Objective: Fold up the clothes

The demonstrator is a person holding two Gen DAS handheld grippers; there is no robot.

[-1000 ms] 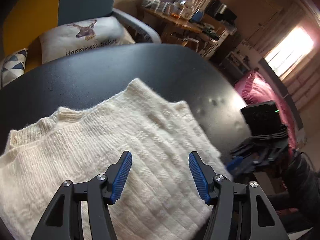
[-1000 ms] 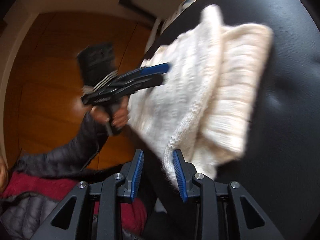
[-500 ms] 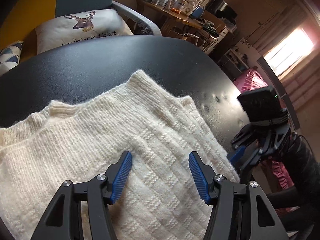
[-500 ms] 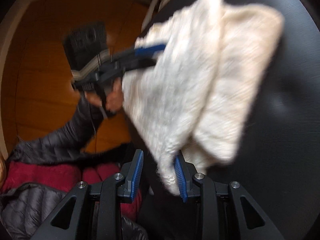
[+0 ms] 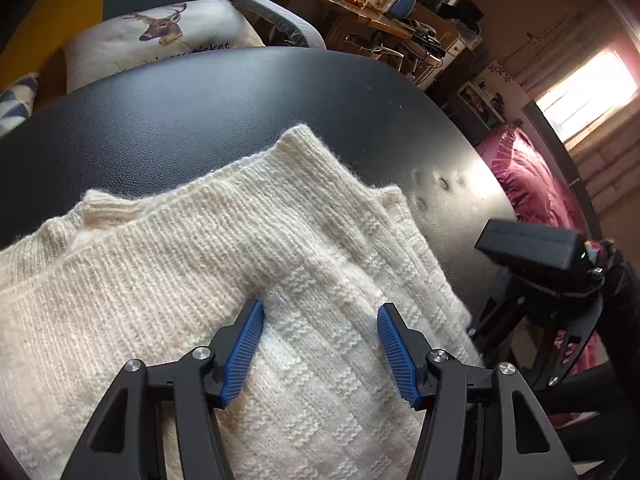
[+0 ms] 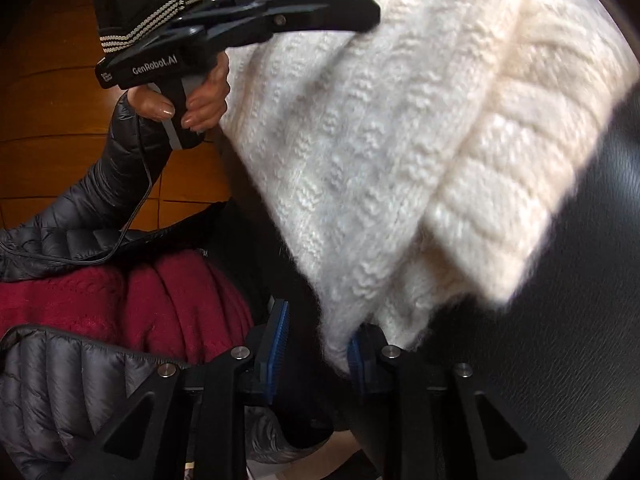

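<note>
1. Several layers show in the cream sweater (image 5: 224, 280): it lies doubled over on the black table (image 5: 208, 120), so folding looks well along; whether more folds remain, I cannot tell.
2. Left gripper (image 5: 320, 344), jaws wide, holds nothing, pressing its top.
3. Right gripper (image 6: 316, 344), part-open, straddles the corner overhanging the near edge.
4. Open tabletop from 11 to 2 o'clock.

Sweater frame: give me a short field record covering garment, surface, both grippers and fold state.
garment: cream knit sweater, bunched into layers
surface: black table; the near edge of the sweater overhangs it in the right wrist view
left gripper: open, fingers over the knit, nothing pinched
right gripper: open, at the sweater's hanging corner, not closed on it
fold state: partly folded, not yet squared
background: deer-print cushion beyond the table
</note>
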